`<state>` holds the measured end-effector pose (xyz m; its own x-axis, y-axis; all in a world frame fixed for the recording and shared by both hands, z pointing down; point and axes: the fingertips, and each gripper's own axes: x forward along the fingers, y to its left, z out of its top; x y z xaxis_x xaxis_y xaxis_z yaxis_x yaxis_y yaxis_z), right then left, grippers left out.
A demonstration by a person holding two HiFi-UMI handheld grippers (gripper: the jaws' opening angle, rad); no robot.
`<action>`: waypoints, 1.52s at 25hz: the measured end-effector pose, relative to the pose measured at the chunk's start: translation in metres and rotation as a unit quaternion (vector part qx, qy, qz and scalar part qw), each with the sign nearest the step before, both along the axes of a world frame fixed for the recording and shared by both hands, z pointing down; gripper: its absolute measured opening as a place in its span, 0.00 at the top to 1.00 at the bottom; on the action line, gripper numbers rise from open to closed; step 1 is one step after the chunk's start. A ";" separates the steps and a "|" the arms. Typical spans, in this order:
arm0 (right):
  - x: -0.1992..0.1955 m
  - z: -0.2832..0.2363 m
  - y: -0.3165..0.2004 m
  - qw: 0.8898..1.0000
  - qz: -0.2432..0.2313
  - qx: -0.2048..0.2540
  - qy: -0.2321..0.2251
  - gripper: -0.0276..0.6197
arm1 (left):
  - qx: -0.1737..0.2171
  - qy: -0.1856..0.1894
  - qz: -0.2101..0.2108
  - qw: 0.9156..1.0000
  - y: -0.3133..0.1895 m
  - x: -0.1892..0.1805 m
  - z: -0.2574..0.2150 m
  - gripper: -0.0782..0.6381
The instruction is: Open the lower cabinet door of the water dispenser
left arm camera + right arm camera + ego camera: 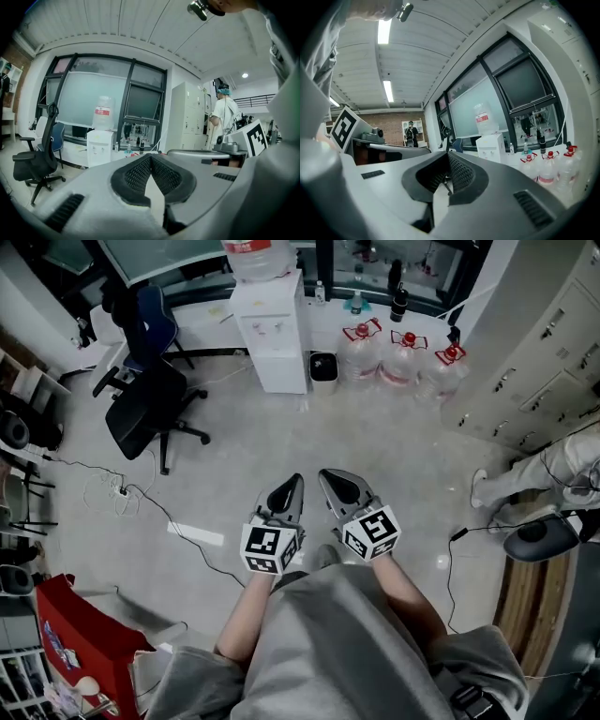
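Left gripper (293,484) and right gripper (328,478) both clenched, empty, side by side; water dispenser (274,334) at 12 o'clock, well apart.

Dim, flat light; ceiling strips (384,31) glare; fisheye edges vignetted.

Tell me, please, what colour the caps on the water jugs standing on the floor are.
Red: the caps on the water jugs show best in the head view.

a pale grey floor (309,427) spreads out ahead of the left hand-held gripper (296,481), with a black office chair (150,409) well off to its left. pale lockers (562,352) stand in a row to the right of the right hand-held gripper (324,474). dark-framed windows (84,93) run across the far side ahead; strip lights (384,30) glow overhead.
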<state>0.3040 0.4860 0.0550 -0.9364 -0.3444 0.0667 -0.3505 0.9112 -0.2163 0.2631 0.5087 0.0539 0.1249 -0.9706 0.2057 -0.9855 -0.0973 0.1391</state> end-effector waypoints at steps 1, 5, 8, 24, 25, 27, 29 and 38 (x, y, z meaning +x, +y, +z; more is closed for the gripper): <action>0.000 0.002 -0.007 1.000 -0.001 -0.004 -0.001 0.94 | 0.000 0.001 -0.001 1.000 -0.008 0.000 0.001 0.88; -0.004 0.009 -0.035 1.000 -0.001 -0.011 -0.001 0.94 | -0.008 -0.002 0.001 1.000 -0.036 -0.004 0.005 0.88; -0.009 0.014 -0.053 1.000 0.001 -0.018 -0.001 0.94 | -0.015 0.000 0.002 1.000 -0.055 -0.012 0.011 0.88; -0.094 0.038 -0.166 0.999 0.028 -0.045 0.011 0.94 | -0.033 0.017 0.038 0.999 -0.178 -0.098 0.034 0.88; -0.102 0.038 -0.174 0.998 0.031 -0.047 0.012 0.94 | -0.035 0.018 0.041 0.998 -0.186 -0.106 0.034 0.88; -0.118 0.040 -0.189 0.998 0.036 -0.051 0.014 0.94 | -0.039 0.020 0.045 0.998 -0.202 -0.123 0.037 0.88; -0.133 0.041 -0.206 0.997 0.042 -0.054 0.016 0.94 | -0.043 0.023 0.049 0.998 -0.219 -0.139 0.038 0.88; -0.189 0.048 -0.255 0.996 0.052 -0.063 0.027 0.94 | -0.053 0.034 0.056 0.996 -0.266 -0.196 0.048 0.88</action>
<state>0.1153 0.2306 0.1028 -0.8902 -0.4243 0.1658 -0.4555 0.8363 -0.3051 0.0671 0.2424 0.1016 0.2476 -0.9231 0.2943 -0.9574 -0.1864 0.2206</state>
